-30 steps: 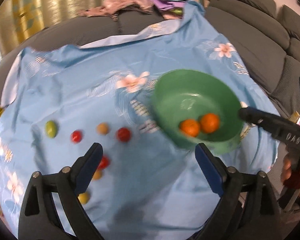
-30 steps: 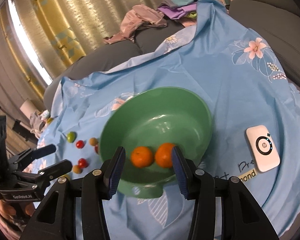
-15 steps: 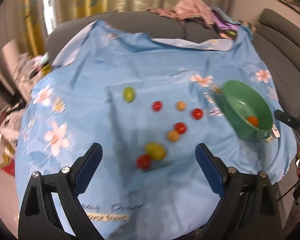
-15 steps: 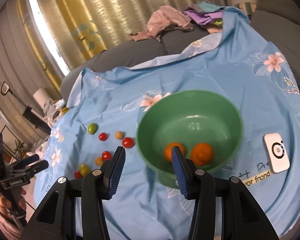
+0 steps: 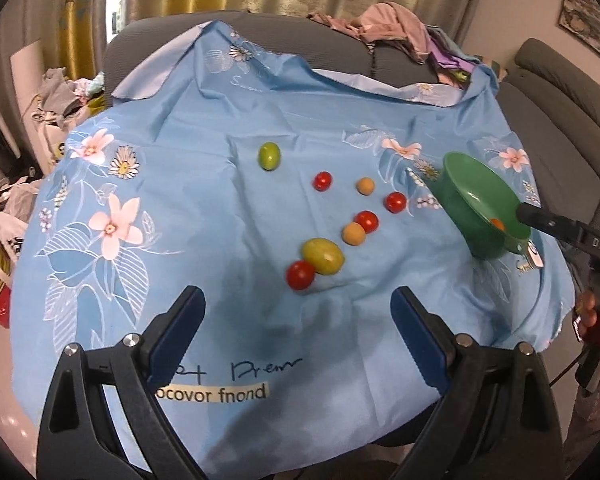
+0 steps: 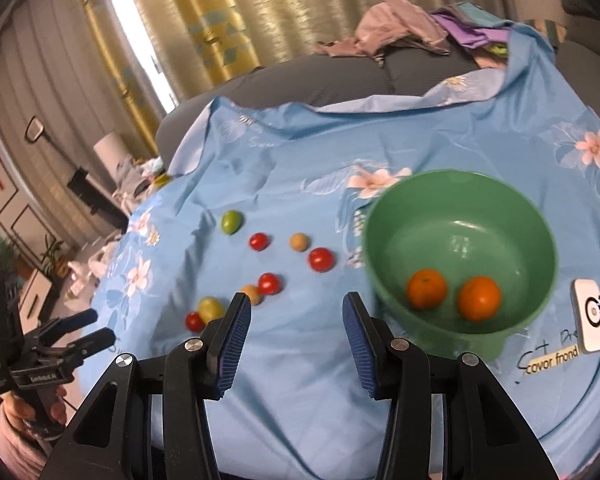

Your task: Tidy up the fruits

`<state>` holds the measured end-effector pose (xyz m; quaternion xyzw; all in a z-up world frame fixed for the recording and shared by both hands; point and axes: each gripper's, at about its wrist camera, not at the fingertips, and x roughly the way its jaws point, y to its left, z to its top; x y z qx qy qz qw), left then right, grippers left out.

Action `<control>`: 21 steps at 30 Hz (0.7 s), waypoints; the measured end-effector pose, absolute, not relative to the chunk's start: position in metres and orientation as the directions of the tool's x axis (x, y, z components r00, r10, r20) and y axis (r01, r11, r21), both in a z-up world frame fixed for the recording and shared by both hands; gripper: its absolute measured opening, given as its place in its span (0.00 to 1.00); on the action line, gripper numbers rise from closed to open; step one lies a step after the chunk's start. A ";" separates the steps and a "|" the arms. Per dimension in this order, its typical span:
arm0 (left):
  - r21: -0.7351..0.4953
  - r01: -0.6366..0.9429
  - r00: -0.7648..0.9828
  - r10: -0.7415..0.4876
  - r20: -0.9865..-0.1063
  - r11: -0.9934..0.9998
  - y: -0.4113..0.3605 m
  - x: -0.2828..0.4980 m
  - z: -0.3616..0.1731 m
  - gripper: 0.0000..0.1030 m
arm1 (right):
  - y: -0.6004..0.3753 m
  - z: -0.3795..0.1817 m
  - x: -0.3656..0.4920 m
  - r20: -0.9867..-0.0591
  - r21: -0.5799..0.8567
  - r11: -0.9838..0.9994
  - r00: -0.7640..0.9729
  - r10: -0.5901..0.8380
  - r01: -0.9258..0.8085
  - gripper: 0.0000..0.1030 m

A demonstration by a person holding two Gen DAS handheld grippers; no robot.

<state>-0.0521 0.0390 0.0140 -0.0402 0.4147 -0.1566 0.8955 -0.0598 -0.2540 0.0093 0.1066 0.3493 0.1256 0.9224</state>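
A green bowl point(image 6: 464, 216) holds two oranges point(image 6: 426, 289) on the blue floral cloth point(image 5: 180, 208). The bowl also shows at the right of the left wrist view point(image 5: 476, 204). Several small fruits lie loose on the cloth: a green one point(image 5: 269, 156), red tomatoes point(image 5: 300, 274), a yellow-green one point(image 5: 323, 256) and tan ones point(image 5: 353, 234). My left gripper point(image 5: 298, 312) is open and empty, near the cloth's front edge, just short of the nearest red tomato. My right gripper point(image 6: 296, 316) is open and empty, left of the bowl.
A white device point(image 6: 590, 320) lies right of the bowl. Clothes point(image 5: 384, 24) are piled on the grey sofa point(image 5: 556, 92) behind. Clutter point(image 5: 64, 92) stands at the left. The cloth drops off at its front edge.
My left gripper has swung left and pulled back from the bowl to face the loose fruits. My right gripper has drawn back and shifted left, so the bowl now sits to its right.
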 end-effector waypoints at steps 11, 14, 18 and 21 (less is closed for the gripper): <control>-0.235 0.305 0.564 -0.374 -0.736 0.923 0.030 -0.042 -0.006 0.91 | -0.222 0.002 -0.050 -0.643 0.261 0.941 0.689 0.335 -0.215 0.47; -0.248 0.314 0.553 -0.389 -0.737 0.917 0.026 -0.036 -0.009 0.90 | -0.216 -0.002 -0.043 -0.655 0.257 0.940 0.675 0.340 -0.224 0.47; -0.248 0.348 0.539 -0.409 -0.737 0.904 0.012 -0.026 -0.010 0.90 | -0.213 -0.006 -0.035 -0.660 0.261 0.937 0.666 0.349 -0.233 0.47; -0.220 0.394 0.534 -0.417 -0.735 0.893 -0.007 -0.015 -0.011 0.87 | -0.214 -0.008 -0.028 -0.660 0.272 0.933 0.660 0.359 -0.236 0.47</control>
